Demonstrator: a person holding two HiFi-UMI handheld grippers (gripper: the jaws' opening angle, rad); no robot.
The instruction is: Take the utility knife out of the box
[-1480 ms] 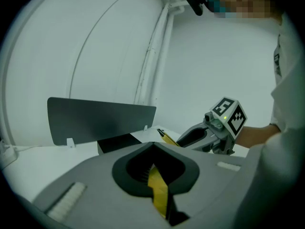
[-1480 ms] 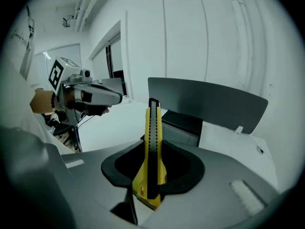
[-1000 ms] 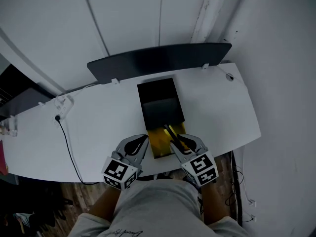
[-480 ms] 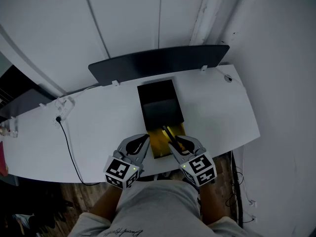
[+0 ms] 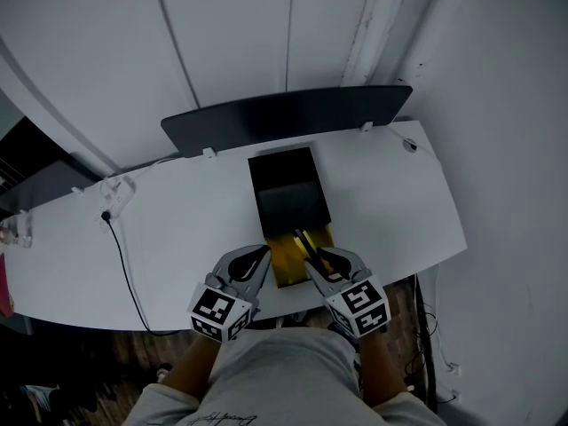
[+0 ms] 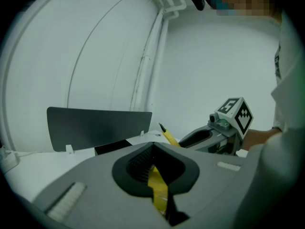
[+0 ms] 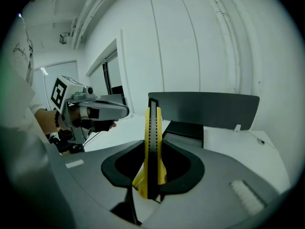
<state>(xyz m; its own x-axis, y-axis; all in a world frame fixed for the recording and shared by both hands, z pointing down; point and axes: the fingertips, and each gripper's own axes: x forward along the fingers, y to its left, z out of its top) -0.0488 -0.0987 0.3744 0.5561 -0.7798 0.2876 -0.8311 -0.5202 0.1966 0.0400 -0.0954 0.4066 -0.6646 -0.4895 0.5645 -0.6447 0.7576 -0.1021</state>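
One likely light, stiff yellow-and-black utility knife (image 7: 152, 123) sits clamped by its flat sides in my right gripper (image 7: 152, 151) over the black box (image 5: 286, 180) at the white worktop's (image 5: 177, 229) near edge; my left gripper (image 5: 259, 256) pinches its yellow tray (image 5: 282, 264).

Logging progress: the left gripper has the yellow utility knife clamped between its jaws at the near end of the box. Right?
Wrong gripper: the right gripper has the yellow utility knife clamped between its jaws at the near end of the box, as the right gripper view shows. The left gripper pinches the box's yellow edge.
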